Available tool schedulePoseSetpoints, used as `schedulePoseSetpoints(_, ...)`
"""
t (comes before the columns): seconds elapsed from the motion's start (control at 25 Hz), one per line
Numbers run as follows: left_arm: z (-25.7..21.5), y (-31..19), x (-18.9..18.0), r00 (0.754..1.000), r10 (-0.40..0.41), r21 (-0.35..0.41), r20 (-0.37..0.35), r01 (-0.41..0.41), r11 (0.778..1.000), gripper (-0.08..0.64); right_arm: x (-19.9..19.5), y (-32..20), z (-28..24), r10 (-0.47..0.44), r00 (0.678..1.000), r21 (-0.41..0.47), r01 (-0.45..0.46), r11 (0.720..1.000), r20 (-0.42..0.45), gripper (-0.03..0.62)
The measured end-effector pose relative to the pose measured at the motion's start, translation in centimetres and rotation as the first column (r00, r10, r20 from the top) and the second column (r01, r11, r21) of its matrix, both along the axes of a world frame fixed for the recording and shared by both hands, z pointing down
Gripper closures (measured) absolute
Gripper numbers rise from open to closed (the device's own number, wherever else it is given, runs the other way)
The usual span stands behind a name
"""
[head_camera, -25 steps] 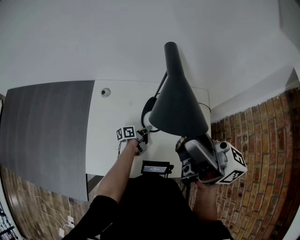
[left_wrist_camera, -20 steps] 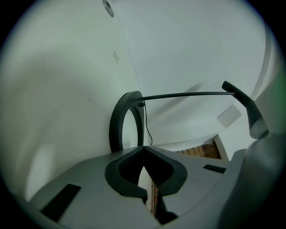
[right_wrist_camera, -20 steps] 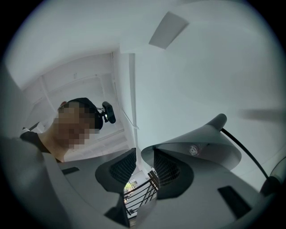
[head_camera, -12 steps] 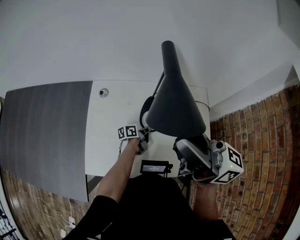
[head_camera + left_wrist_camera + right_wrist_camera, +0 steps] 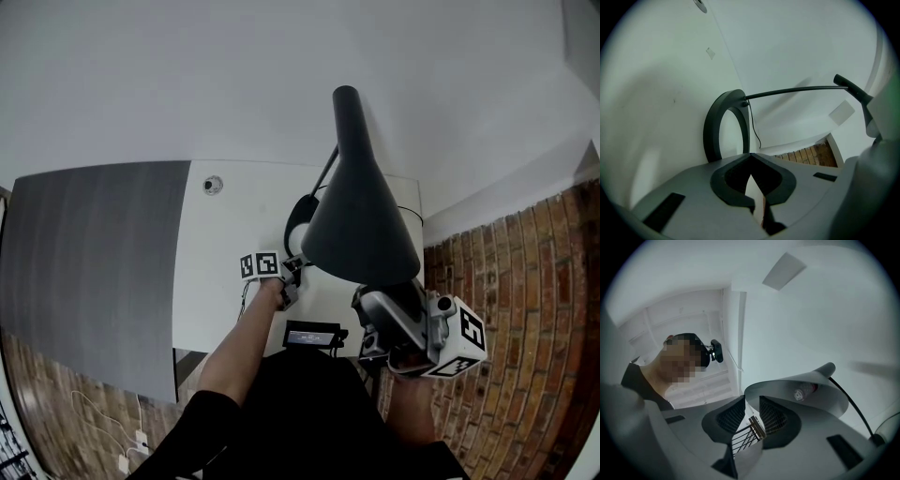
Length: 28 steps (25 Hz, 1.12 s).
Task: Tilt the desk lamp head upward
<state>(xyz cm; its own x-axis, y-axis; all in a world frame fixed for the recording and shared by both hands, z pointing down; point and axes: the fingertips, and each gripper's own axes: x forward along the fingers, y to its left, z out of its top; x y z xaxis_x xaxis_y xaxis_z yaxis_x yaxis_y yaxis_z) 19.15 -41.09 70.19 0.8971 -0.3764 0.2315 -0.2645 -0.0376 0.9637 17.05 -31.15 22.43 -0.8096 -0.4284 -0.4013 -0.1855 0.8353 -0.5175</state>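
Our right gripper (image 5: 751, 417) jaws just closing, not yet pinching, straddle the lamp shade (image 5: 356, 225) rim at 5 o'clock. Our left gripper (image 5: 292, 270) jaws are together, empty, at 7 o'clock of the lamp base (image 5: 712, 126).

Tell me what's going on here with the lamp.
A person is working on a dark desk lamp on a white desk with two handheld grippers. The right gripper is at the lower rim of the lamp's shade. Its jaws have just been closing with the rim between them, though they don't look clamped on it yet. The left gripper, jaws together and empty, sits low by the lamp's ring base.
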Motion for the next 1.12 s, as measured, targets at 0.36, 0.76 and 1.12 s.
schedulePoseSetpoints(0.36, 0.0, 0.0, 0.0, 1.0, 0.011, 0.007, 0.008, -0.011, 1.0, 0.551, -1.5, 0.0, -1.4, 0.048, 0.993, 0.06, -0.041, 0.997, -0.109, 0.489)
schedulePoseSetpoints(0.76, 0.2, 0.0, 0.1, 0.999, 0.027, -0.015, 0.023, -0.027, 1.0, 0.551, -1.4, -0.9, -3.4, 0.032, 0.998, 0.052, -0.029, 0.998, -0.063, 0.489)
schedulePoseSetpoints(1.12, 0.0, 0.0, 0.0, 0.999, 0.028, -0.013, 0.028, -0.028, 1.0, 0.551, -1.4, -1.2, -4.1, 0.018, 0.999, 0.045, -0.016, 0.999, -0.043, 0.489)
